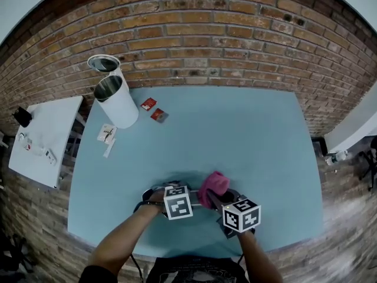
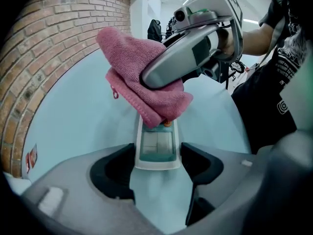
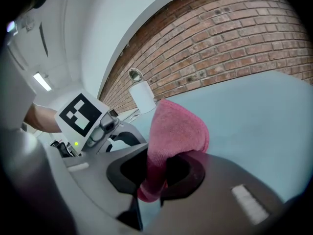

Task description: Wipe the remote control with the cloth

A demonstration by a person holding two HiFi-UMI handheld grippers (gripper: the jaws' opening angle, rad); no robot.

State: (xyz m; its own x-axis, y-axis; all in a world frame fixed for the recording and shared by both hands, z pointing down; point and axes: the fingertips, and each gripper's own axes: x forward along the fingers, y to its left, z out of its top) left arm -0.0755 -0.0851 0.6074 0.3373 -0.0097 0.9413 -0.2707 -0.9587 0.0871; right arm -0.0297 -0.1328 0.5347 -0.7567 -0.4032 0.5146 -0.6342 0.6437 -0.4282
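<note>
Blue table (image 1: 247, 146), near edge: my left tongs (image 2: 157, 156) are clamping the remote control (image 2: 156, 143) to steady it, while my right tongs (image 3: 156, 168) are gripping the cloth (image 3: 176, 126), laying it over its far end

Near edge of the table (image 1: 247, 140), right in front of you: remote control (image 2: 156, 148), near end between your left gripper's (image 2: 156, 156) jaws. Cloth (image 1: 213, 186), pinched in your right gripper (image 3: 156, 173), lies over the remote's far part. Far left corner: bin (image 1: 118, 102); two packets (image 1: 154, 109) just right of it. Side table (image 1: 47, 134) stands left; brick wall (image 1: 235, 46) behind.
</note>
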